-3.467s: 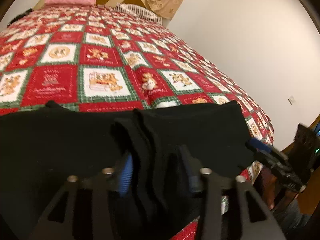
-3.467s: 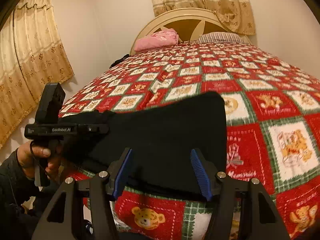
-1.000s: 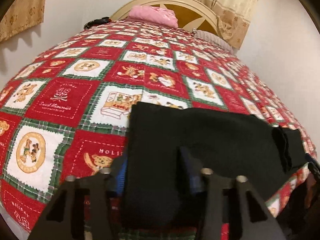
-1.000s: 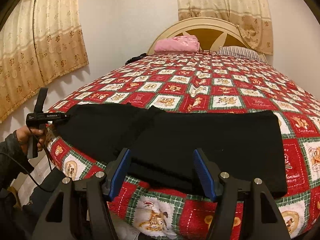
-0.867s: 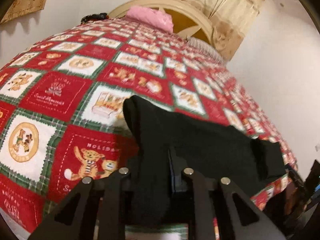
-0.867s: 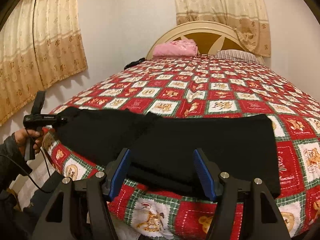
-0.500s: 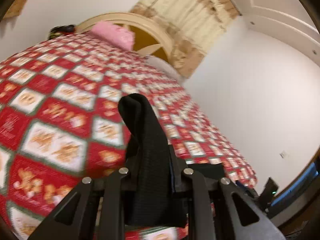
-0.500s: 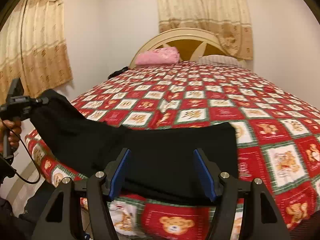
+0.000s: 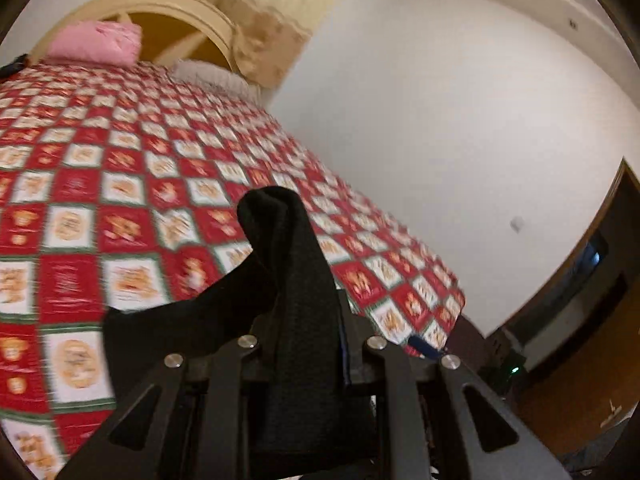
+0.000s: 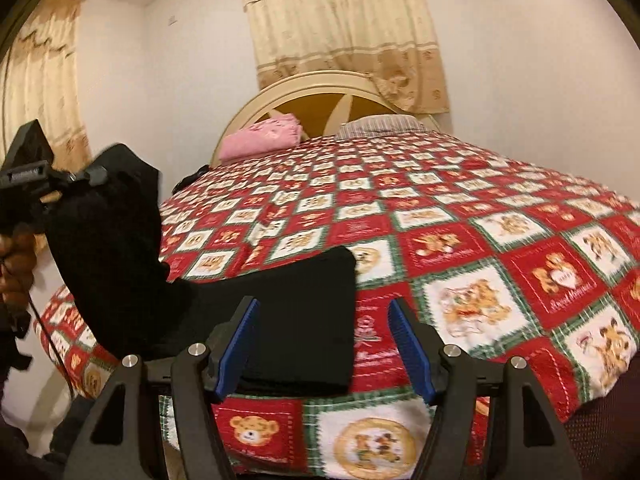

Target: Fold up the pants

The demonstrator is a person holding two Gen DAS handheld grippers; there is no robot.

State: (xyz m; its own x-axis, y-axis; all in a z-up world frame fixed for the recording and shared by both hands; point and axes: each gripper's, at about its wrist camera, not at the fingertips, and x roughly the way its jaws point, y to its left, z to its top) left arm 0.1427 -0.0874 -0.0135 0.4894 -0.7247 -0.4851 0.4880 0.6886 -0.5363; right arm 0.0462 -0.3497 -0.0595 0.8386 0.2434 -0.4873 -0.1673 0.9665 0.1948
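Observation:
Black pants (image 10: 296,320) lie folded lengthwise across the near end of the bed. My left gripper (image 9: 304,344) is shut on one end of the pants (image 9: 292,280) and holds it raised above the bed; in the right wrist view the left gripper (image 10: 80,178) is high at the left with black cloth hanging from it. My right gripper (image 10: 324,340) is open and empty, hovering just above the other end of the pants, which rests flat on the quilt.
The bed has a red, green and white patchwork quilt (image 10: 480,248). A pink pillow (image 10: 260,136) and a striped pillow (image 10: 380,124) lie by the cream headboard (image 10: 320,88). Curtains hang behind, and a white wall stands to the right. A dark wooden door (image 9: 592,320) is at far right.
My left gripper has closed on the end of the pants and lifted it up off the bed, swinging rightward. My right gripper has stayed open over the other end.

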